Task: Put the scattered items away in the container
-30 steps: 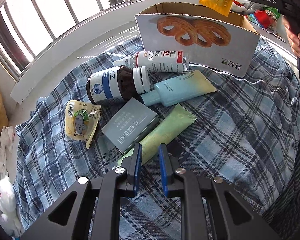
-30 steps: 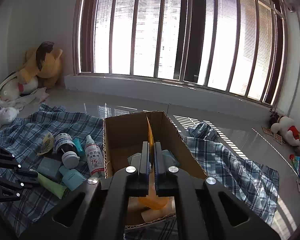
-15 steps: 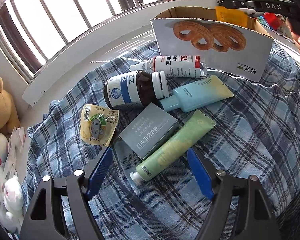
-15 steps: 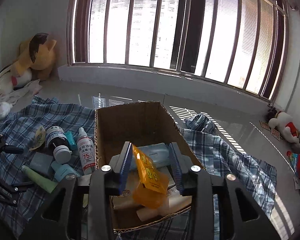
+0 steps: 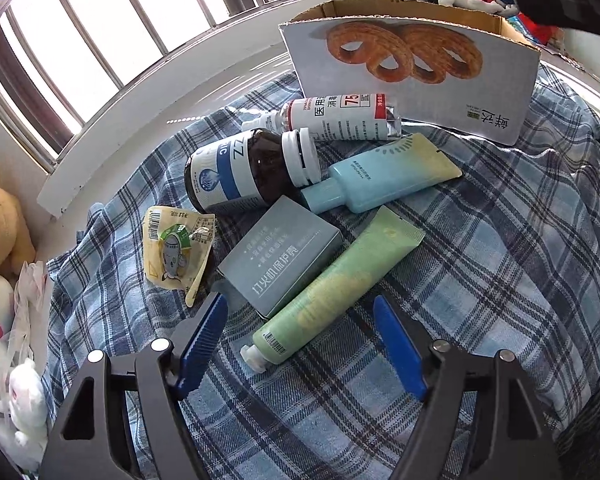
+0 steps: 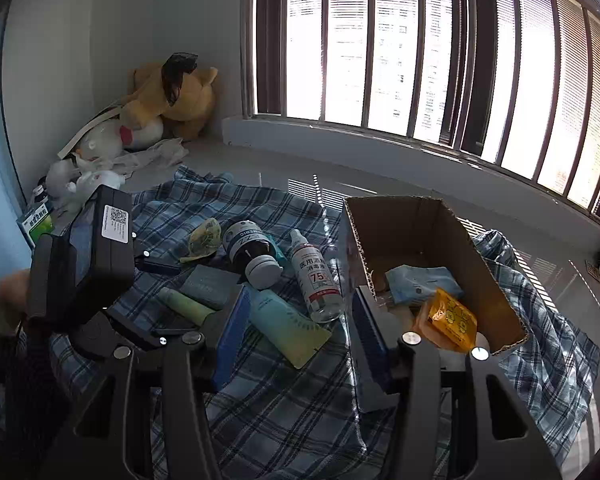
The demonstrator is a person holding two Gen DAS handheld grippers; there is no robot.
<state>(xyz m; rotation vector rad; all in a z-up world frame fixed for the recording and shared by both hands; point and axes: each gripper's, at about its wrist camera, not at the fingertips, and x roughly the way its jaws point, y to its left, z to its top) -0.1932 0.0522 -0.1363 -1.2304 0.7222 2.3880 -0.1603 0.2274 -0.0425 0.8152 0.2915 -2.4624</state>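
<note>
I hold my left gripper (image 5: 300,336) spread wide straddling the green tube (image 5: 332,292) just ahead to grab it, my right gripper (image 6: 296,344) gapes empty beside the cardboard box (image 6: 496,280) with the orange packet (image 6: 448,320) inside, though the box's depths stay hidden.

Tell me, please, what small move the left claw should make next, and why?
Probably ease the left claw forward and close on the green tube: it is open, the tube's capped end lies between its fingers, and the tube is not yet in the cardboard box.
</note>
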